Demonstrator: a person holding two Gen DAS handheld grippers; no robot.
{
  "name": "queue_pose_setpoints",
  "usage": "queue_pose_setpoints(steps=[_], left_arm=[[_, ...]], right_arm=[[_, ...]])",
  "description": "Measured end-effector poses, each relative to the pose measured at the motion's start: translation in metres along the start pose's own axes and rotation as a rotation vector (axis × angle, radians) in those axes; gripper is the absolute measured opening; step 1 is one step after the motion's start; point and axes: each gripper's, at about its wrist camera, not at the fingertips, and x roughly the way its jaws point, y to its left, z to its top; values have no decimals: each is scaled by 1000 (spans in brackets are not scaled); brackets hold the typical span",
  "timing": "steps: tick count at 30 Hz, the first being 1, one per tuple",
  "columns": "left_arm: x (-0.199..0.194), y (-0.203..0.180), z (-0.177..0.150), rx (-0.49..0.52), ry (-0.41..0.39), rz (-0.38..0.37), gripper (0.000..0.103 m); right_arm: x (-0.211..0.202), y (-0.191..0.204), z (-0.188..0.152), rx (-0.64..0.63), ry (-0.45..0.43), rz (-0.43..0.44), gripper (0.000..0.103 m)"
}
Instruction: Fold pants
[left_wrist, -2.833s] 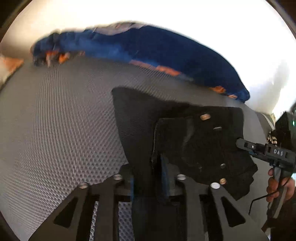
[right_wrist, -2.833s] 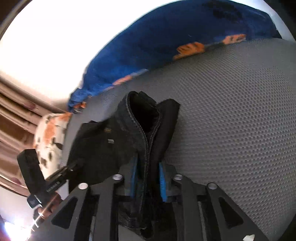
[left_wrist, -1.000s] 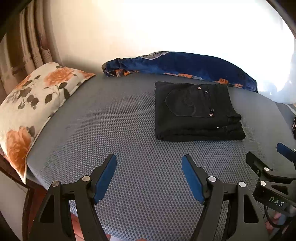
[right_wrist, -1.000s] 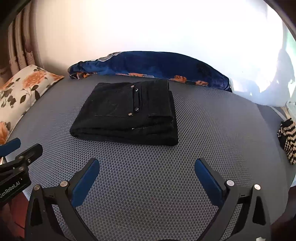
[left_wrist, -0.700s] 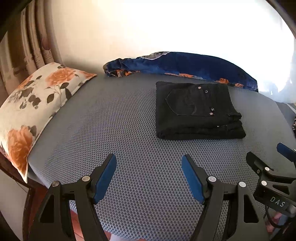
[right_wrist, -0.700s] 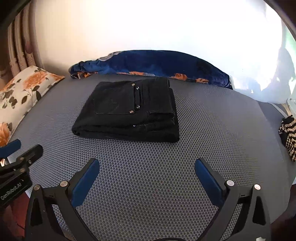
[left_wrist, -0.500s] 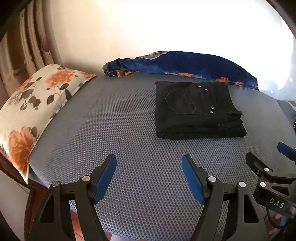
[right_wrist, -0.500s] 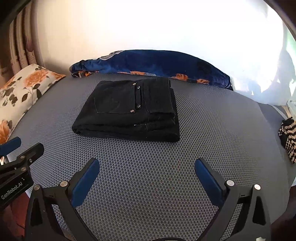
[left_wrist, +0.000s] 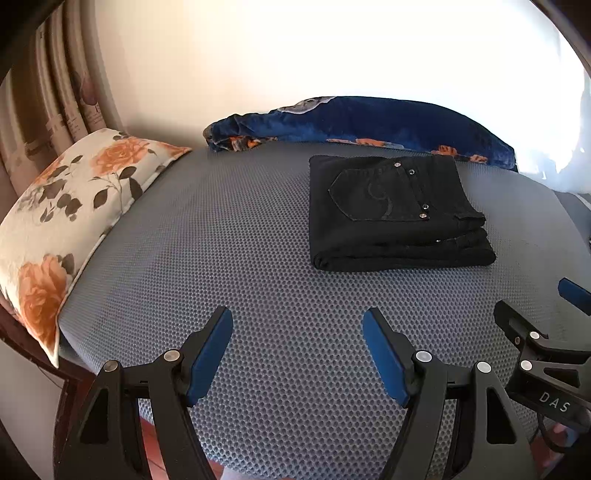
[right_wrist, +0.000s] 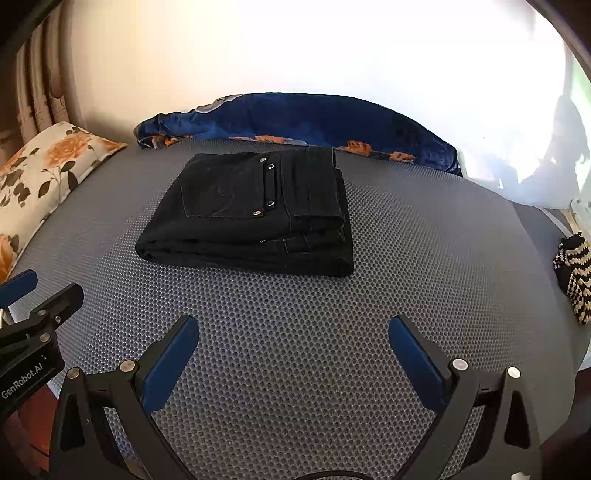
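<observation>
While I hold both grippers, left (left_wrist: 297, 325) and right (right_wrist: 293, 334), with fingers spread and empty, one pair of pants (right_wrist: 255, 210) lies folded on the bed (right_wrist: 424, 258), long axis crosswise, waistband rightward.

The right hand-held gripper (left_wrist: 576, 302) reads "DAS"; the left hand-held gripper (right_wrist: 40, 291) reads "GenRobot.AI".

Folded black denim pants (left_wrist: 395, 214) lie on a grey honeycomb-mesh bed (left_wrist: 229, 236); cream rose-print pillow (left_wrist: 62, 206) (orange blooms), blue orange-patterned blanket (right_wrist: 314, 118).
</observation>
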Motion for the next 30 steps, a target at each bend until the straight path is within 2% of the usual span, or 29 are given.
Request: queue_pose_setpoints(steps=[30], left_arm=[[8,2,-2,12,16,-5,73]], right_arm=[[9,2,-4,-2,38,-1,102]])
